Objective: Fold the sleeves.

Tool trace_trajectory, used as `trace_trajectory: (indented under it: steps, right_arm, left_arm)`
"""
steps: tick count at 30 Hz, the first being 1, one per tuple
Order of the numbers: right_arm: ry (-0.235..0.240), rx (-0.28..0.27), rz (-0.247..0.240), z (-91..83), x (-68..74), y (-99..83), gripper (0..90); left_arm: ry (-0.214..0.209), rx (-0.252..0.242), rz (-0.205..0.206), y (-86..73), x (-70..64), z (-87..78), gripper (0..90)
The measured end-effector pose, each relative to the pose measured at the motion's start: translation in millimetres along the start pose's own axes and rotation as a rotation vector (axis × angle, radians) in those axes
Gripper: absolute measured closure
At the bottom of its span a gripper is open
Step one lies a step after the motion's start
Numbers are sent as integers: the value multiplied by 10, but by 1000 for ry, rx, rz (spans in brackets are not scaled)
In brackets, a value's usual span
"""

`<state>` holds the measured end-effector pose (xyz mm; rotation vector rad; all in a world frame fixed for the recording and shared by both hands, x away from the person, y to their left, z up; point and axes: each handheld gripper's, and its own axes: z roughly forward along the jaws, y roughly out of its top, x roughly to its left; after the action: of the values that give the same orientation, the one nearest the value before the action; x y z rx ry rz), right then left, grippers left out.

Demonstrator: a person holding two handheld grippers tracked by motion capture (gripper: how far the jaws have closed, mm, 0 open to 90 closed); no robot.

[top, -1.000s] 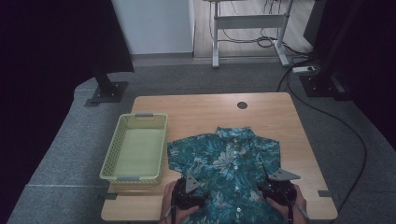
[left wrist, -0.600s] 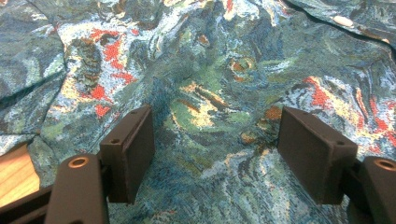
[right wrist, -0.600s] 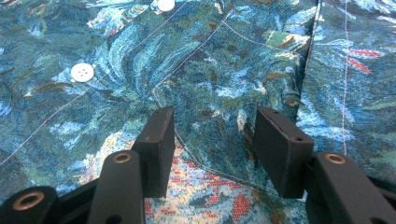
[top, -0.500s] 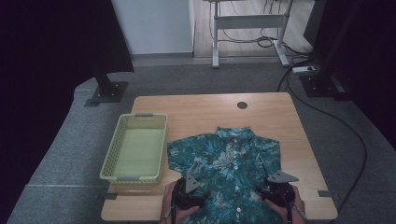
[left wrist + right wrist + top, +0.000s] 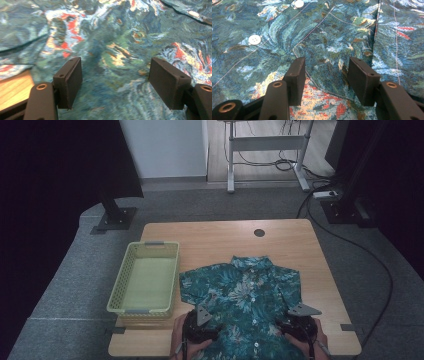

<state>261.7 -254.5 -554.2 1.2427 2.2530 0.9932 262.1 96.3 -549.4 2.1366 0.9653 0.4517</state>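
Observation:
A teal floral short-sleeved shirt lies spread flat on the wooden table, collar toward the far side. My left gripper hovers over the shirt's lower left part, near the front edge. In the left gripper view it stands open, with only fabric between its jaws. My right gripper is over the shirt's lower right part. In the right gripper view it is open too, above a stitched pocket seam and white buttons.
A pale green plastic basket, with nothing in it, stands on the table's left side beside the shirt's sleeve. A round cable hole lies near the far edge. Bare wood shows at the left of the left gripper view.
Both grippers have shifted slightly toward the table's front edge over the shirt's hem. The shirt and basket have not moved.

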Motion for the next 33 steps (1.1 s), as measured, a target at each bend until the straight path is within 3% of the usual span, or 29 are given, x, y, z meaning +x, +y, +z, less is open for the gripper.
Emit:
trace_trajectory:
  steps: [14,33]
  right_arm:
    - [-25,-8,25,-85,-138,-88,478]
    - [-70,17,72,-282,-287,-238,477]
  left_arm:
    - [-16,-29,-85,21,164,-143,265]
    - [-7,-52,-129,20,245,-197,266]
